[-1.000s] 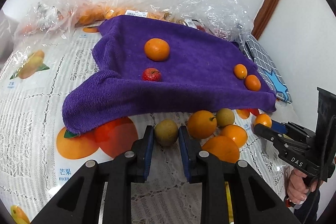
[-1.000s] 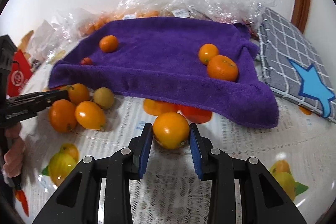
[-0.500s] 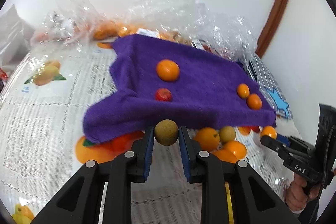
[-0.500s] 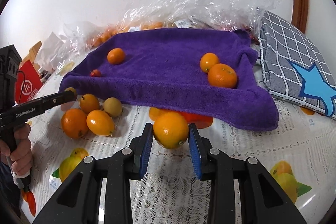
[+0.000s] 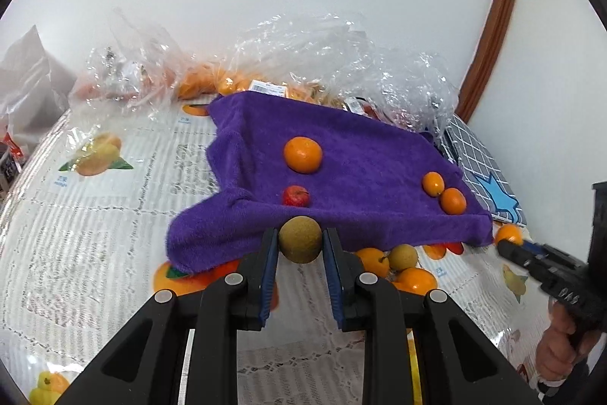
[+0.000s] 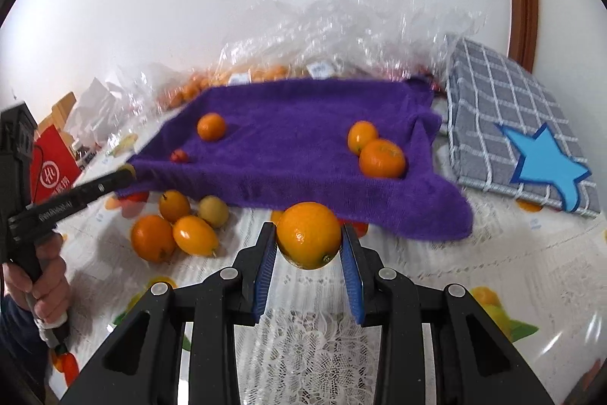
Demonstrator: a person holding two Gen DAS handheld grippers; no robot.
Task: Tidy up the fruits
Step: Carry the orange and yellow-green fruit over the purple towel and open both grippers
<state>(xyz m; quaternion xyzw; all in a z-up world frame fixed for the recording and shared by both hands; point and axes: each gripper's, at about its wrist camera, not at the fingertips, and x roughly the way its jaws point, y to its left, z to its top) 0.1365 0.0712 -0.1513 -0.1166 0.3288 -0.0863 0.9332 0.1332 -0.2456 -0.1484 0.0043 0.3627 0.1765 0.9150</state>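
Fruits spread over and around a purple towel (image 5: pixel 364 154): plush, fuzzy nap, roughly rectangular, front hem draped and rumpled, laid on a lace-patterned tablecloth (image 5: pixel 87 215) printed with fruit pictures. Behind the towel, crinkled clear plastic bags (image 5: pixel 341 55), glossy, holding more orange fruit, number impossible to tell. Right of the towel, a grey checked cushion (image 6: pixel 500 109), woven, with 1 blue star.

On the towel, 4 fruits: 1 round mandarin (image 5: pixel 302 154) and 1 small shiny red fruit (image 5: pixel 296 196) toward the left; toward the right, 1 oval kumquat (image 5: pixel 433 183), long axis running near-to-far, touching 1 small mandarin (image 5: pixel 453 200).

On the tablecloth just in front of the hem, a cluster of 4: 2 round oranges (image 6: pixel 153 242), 1 oval glossy yellow-orange fruit (image 6: pixel 195 235) lying with long axis left-to-right, 1 dull tan-green round fruit (image 6: pixel 213 211).

Left gripper (image 5: pixel 299 247), black with blue ribbed pads, clamped on 1 matte brown-green round fruit (image 5: pixel 300 240), raised before the towel's front hem. Right gripper (image 6: pixel 308 245), same build, clamped on 1 smooth, glossy orange (image 6: pixel 308 235), navel end turned down and right, raised in front of the hem.
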